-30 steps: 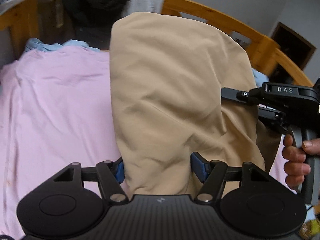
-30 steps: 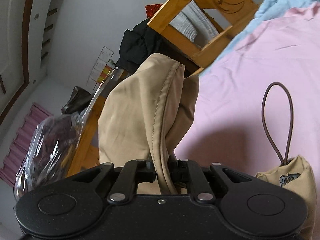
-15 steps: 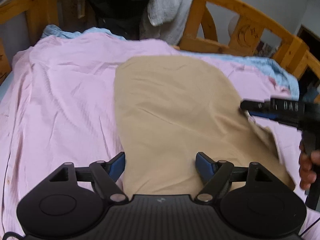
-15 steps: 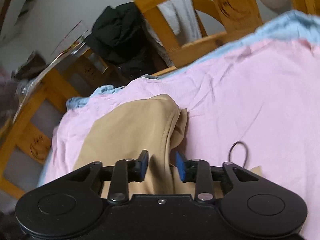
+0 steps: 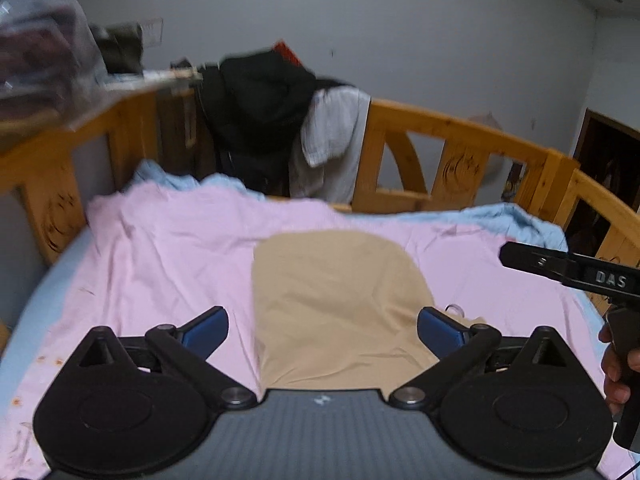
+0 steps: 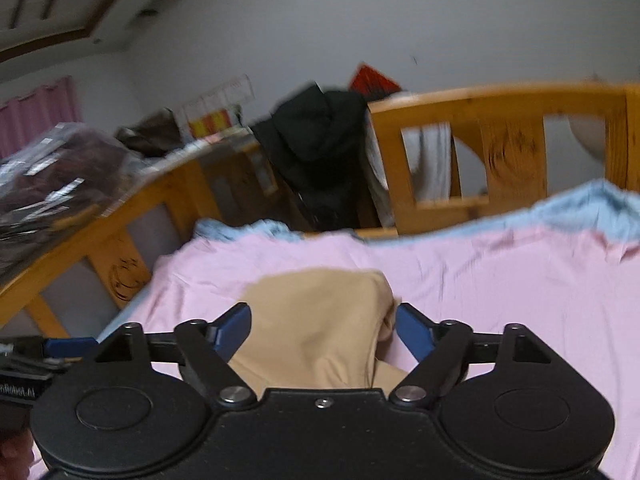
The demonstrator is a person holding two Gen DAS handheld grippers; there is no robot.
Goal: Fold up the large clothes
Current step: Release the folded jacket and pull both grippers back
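Between the jaws of the left gripper (image 5: 322, 330), still spreading, the tan garment (image 5: 340, 304) lies free; a second ago the blue pads pinched its near edge. The right gripper (image 6: 324, 330) is opening too, its pinched fold let go. Both now stand clear above the garment, flat on the pink sheet (image 5: 168, 264) of the bed: this fold looks laid. Only the left view shows the other gripper's handle and a hand (image 5: 618, 376); the right view shows the garment's doubled right edge.
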